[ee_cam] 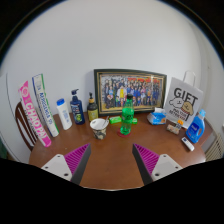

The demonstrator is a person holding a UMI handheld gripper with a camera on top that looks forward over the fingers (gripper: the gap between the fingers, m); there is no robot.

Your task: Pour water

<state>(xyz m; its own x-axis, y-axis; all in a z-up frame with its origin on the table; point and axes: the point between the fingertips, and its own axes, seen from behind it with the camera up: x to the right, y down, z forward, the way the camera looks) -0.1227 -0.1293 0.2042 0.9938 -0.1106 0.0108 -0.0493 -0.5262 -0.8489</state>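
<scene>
A green plastic bottle (127, 116) stands upright on the brown wooden table (112, 155), well beyond my fingers. A patterned paper cup (98, 127) stands just to its left, also upright. My gripper (112, 162) is open and empty, hovering over the table's near part. Its two pink pads (71, 160) are set wide apart with bare wood between them. Neither finger touches anything.
A framed group photo (130, 89) leans on the wall behind the bottle. A white bottle (63, 113), a dark bottle (77, 107) and tall boxes (43, 104) stand at the left. A "GIFT" bag (184, 102), a blue bottle (196, 127) and a blue bowl (157, 117) are at the right.
</scene>
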